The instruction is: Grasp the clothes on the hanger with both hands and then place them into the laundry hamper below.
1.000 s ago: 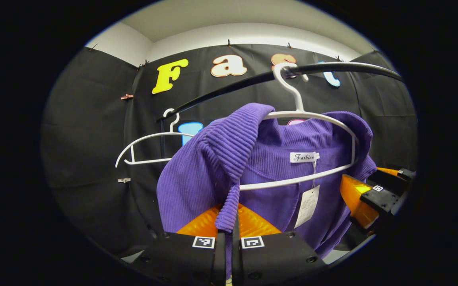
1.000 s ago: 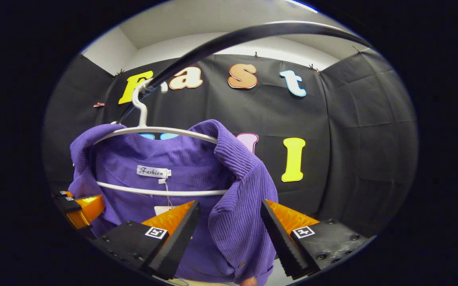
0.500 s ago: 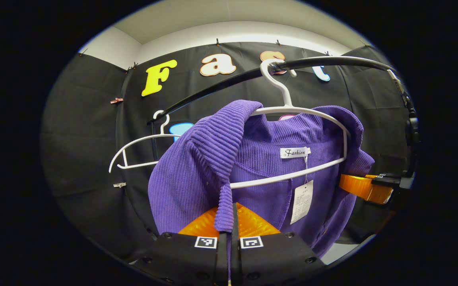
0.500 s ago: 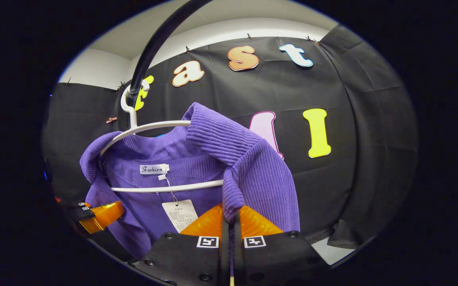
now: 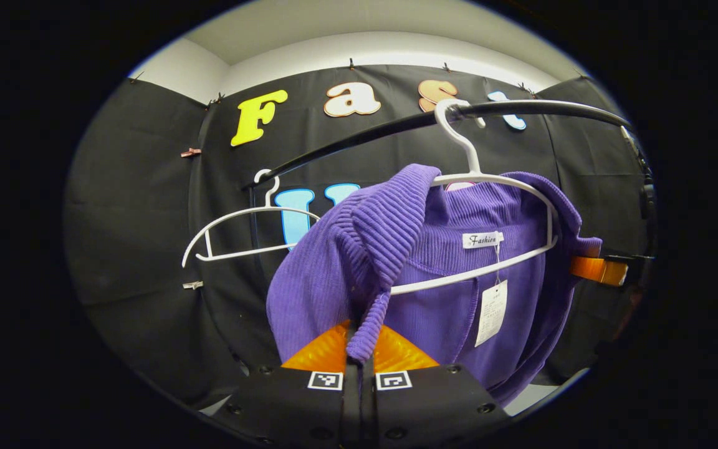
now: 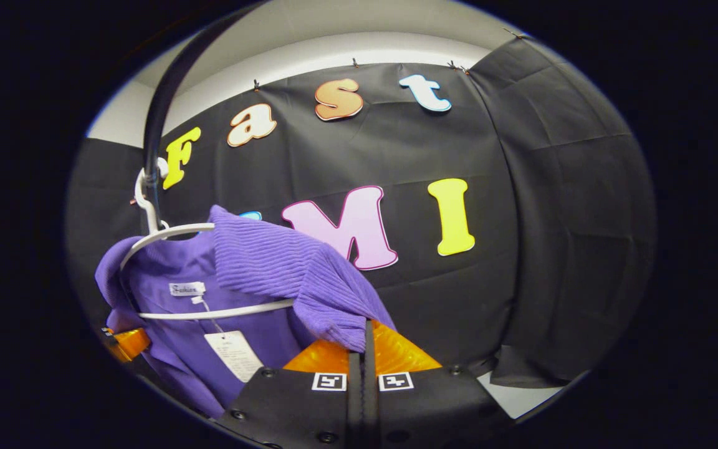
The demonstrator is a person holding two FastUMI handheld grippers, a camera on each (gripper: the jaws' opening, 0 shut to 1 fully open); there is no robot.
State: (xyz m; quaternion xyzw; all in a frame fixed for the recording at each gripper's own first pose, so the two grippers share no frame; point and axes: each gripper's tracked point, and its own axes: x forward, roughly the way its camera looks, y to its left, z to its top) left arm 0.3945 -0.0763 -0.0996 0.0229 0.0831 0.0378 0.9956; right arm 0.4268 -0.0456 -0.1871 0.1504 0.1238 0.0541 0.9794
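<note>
With both the left gripper (image 5: 360,349) and right gripper (image 6: 365,349) clamped on the garment's (image 5: 446,299) shoulders, the hanger (image 5: 490,181) sits at twelve o'clock, above them.

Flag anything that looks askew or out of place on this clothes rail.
The purple ribbed garment hangs unevenly on its white plastic hanger: both shoulders are tugged sideways, each pinched in a shut tool, left tool and right tool. Another white hanger hangs bare on the black rail. Nothing looks damaged.

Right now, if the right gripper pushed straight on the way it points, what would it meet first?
The purple top pinched in the right gripper; past that fold, probably the black cloth wall, though depth is unclear.
</note>
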